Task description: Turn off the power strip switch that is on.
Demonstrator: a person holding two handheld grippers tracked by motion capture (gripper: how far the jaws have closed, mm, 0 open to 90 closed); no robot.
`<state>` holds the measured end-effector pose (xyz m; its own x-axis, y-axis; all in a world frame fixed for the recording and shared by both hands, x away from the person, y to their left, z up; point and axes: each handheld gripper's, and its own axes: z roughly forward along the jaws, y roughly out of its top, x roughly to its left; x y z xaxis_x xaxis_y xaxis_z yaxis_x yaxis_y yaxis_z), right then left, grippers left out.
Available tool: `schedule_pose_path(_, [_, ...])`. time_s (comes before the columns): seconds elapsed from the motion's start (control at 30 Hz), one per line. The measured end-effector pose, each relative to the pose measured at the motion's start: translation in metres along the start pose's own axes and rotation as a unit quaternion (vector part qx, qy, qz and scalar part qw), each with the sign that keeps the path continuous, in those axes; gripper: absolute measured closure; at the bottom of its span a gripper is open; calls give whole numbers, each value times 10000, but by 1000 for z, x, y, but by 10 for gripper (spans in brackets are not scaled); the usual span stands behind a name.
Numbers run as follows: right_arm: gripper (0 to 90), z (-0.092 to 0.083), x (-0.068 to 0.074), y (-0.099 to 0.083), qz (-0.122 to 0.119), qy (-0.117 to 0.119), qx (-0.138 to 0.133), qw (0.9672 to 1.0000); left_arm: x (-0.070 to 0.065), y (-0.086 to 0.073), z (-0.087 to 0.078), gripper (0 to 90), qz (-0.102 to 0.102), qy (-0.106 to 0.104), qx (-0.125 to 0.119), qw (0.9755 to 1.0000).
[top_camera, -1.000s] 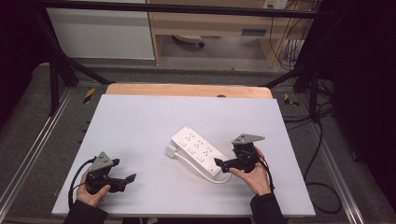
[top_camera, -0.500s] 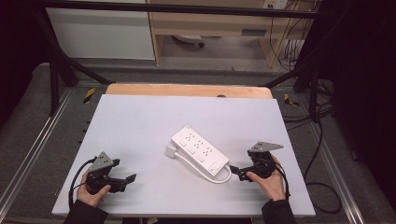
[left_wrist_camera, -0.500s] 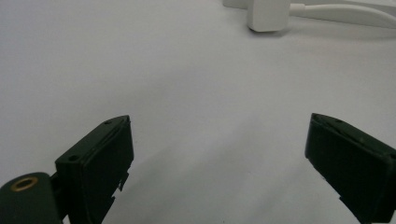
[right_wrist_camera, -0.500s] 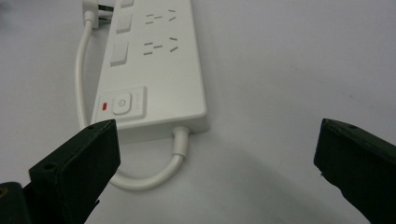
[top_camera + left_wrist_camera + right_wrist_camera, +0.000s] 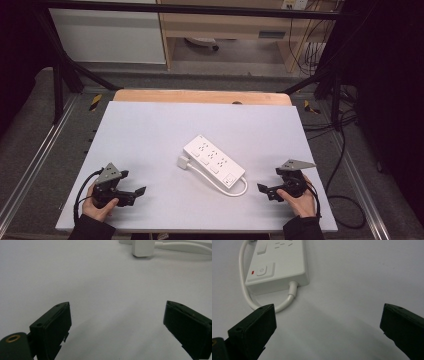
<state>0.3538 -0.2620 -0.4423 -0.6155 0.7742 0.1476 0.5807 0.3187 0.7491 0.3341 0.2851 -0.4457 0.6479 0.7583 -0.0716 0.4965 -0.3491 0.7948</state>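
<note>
A white power strip (image 5: 214,161) lies diagonally in the middle of the white table top (image 5: 150,130), its short cable (image 5: 220,183) looped along its near side to a white plug (image 5: 183,162). In the right gripper view the strip's switch end (image 5: 277,265) and the cable (image 5: 287,301) lie just beyond the jaws. The plug (image 5: 143,247) sits far ahead in the left gripper view. My left gripper (image 5: 141,190) rests open near the front left corner, nothing between its jaws. My right gripper (image 5: 262,188) stands open at the front right, a short way from the strip.
A wooden strip (image 5: 200,96) borders the table's far edge. Metal rails (image 5: 45,145) run along both sides. Black cables (image 5: 340,150) trail on the floor at the right. A cabinet and shelf unit (image 5: 225,25) stand behind the table.
My right gripper has drawn back from the power strip toward the right front of the table. The left gripper has stayed put.
</note>
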Motion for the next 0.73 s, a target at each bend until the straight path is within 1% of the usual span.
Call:
schedule_pose_path(0.13, [12,-2,-3,-7,-20,15,6,10000,0,0,0,78,6,-7,0,10000])
schedule_pose_path(0.2, [12,-4,-5,-10,-28,-15,-7,10000,0,0,0,78,7,-10,7,10000])
schedule_pose_path(0.27, [13,-5,-6,-11,-23,0,-55,10000,0,0,0,78,10,-12,6,10000])
schedule_pose_path(0.33, [13,-5,-7,-12,-34,-22,-42,10000,0,0,0,78,17,-14,9,10000])
schedule_pose_path(0.5, [13,-6,-8,-13,31,-32,-10,10000,0,0,1,78,18,-21,22,10000])
schedule_pose_path(0.73, [14,-5,-8,-14,-18,-42,16,10000,0,0,1,78,24,-20,23,10000])
